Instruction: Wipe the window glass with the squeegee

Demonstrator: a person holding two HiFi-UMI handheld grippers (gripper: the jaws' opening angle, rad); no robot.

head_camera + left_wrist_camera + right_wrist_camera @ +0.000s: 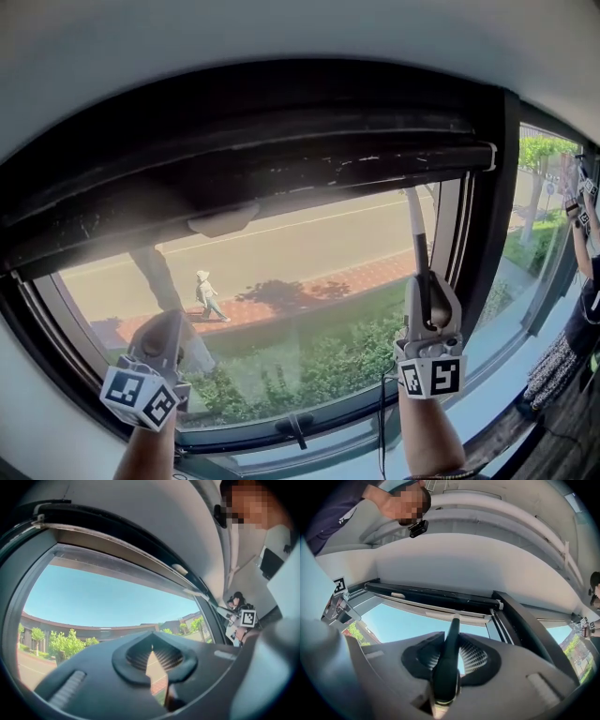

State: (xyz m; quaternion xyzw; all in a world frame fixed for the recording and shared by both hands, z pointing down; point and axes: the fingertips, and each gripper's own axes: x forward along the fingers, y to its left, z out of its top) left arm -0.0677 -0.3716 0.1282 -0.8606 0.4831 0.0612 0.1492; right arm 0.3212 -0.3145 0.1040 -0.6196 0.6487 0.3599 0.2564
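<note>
1. Step in hand: the right gripper (427, 292) is clamped on the dark grip of the long-handled squeegee with a pale shaft (417, 234). It holds the tool up against the right part of the clear window glass (309, 253). This is judged to be the start of a stroke at the top of the pane.
2. Position of the tool: the head end reaches the upper edge of the glass, just under the black horizontal top rail (281, 159). The blade itself cannot be separated from the rail in the head view. The right gripper view shows a pale strip across the shaft tip.
3. Orientation: the long axis of the handle runs near vertical, leaning slightly left towards the top. The head points up and the grip end points down into the right gripper.
4. Left gripper (161, 330): jaws drawn together with nothing between them. It is raised low at the left of the pane, well apart from the squeegee.
5. Next move: a steady downward pull is likely required, with the blade kept pressed flat on the glass and the handle angle held constant.
</note>
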